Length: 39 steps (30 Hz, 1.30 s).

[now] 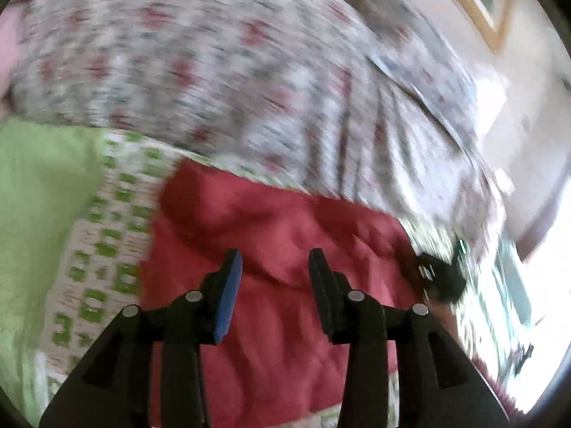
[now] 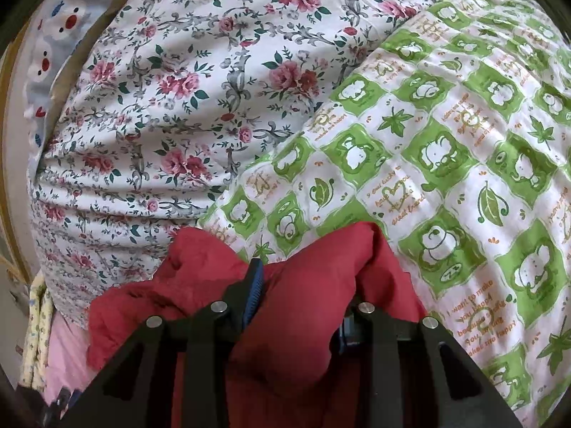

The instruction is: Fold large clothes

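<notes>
Here, closest in the right wrist view, the right gripper [image 2: 299,296] is clamped on a thick bunch of the red garment [image 2: 307,278], the cloth bulging up between and over its fingers. The fabric looks soft, matte and crumpled, likely a thin quilted or padded piece. In the left wrist view the left gripper [image 1: 274,285] hangs with its fingers apart, holding nothing, just above the same red garment [image 1: 285,221], which lies spread below and ahead of it.

Judging by this, a fold is under way — one edge is gathered, and the free gripper probably needs to take another edge or corner before the cloth is carried over.

Beyond the garment lies a white quilt with green squares [image 2: 446,142], lightly puckered. Farther ahead rises a rounded floral bedding mound [image 2: 185,89] — the left view is blurred.
</notes>
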{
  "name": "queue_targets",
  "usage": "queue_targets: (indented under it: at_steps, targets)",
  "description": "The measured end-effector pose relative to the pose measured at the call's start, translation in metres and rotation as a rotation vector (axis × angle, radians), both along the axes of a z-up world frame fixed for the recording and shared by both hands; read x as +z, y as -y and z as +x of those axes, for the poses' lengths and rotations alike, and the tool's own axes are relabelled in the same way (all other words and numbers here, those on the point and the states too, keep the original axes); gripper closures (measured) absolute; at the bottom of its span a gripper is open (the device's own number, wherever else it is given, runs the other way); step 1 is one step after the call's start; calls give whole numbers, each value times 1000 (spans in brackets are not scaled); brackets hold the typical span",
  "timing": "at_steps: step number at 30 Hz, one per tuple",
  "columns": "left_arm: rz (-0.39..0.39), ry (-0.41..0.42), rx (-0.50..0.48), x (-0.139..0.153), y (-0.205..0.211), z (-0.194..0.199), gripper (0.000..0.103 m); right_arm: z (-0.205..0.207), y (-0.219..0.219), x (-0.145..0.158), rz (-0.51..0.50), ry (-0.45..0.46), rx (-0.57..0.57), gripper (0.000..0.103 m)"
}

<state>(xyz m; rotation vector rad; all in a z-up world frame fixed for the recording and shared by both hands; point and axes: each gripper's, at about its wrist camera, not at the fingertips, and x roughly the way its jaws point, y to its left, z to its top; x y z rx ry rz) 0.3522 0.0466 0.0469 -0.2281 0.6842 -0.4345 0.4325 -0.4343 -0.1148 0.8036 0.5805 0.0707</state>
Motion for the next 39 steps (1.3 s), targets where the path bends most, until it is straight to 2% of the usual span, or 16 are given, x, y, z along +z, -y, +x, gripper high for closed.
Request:
queue_targets:
  at_steps: [3, 5, 8, 9, 12, 13, 14, 16, 18, 20, 23, 27, 29, 33, 36, 39]
  targets:
    - [103, -4, -99, -24, 56, -6, 66, 0, -1, 0, -5, 3, 2, 69]
    - [196, -16, -105, -43, 86, -2, 66, 2, -2, 2, -9, 1, 11, 68]
    - [399, 4, -18, -76, 114, 11, 66, 0, 0, 14, -7, -15, 50, 63]
    - [439, -1, 12, -87, 117, 18, 65, -4, 2, 23, 4, -4, 68, 62]
    - [421, -3, 43, -99, 112, 29, 65, -30, 5, 54, 20, 89, 119, 50]
    - [421, -9, 52, -99, 111, 31, 65, -39, 4, 63, 12, 117, 128, 40]
    - [419, -14, 59, -97, 111, 32, 65, -56, 2, 77, -17, 167, 131, 27]
    - [414, -25, 70, -97, 110, 35, 66, -83, -8, 96, -105, 253, 127, 14]
    - [419, -35, 74, -99, 111, 38, 66, -98, -33, 107, -243, 297, 165, 9]
    - [421, -49, 76, -99, 113, 40, 66, -93, -64, 105, -378, 257, 234, 9]
    - [415, -83, 64, -96, 112, 44, 66, -72, -115, 82, -613, 164, 343, 10]
    - [380, -113, 60, -88, 96, 53, 66, -37, -139, 45, -796, 29, 370, 11]
    - [376, -111, 108, -84, 81, 61, 66, -22, -128, 30, -778, -19, 342, 10]
    - [321, -150, 209, -85, 44, 88, 66, -3, -94, 22, -614, -52, 279, 10]
    - [259, -213, 241, -96, 26, 113, 66, 2, -89, 20, -593, -67, 264, 10]
    - [253, -217, 255, -102, 23, 122, 65, 8, -87, 17, -586, -81, 262, 8]
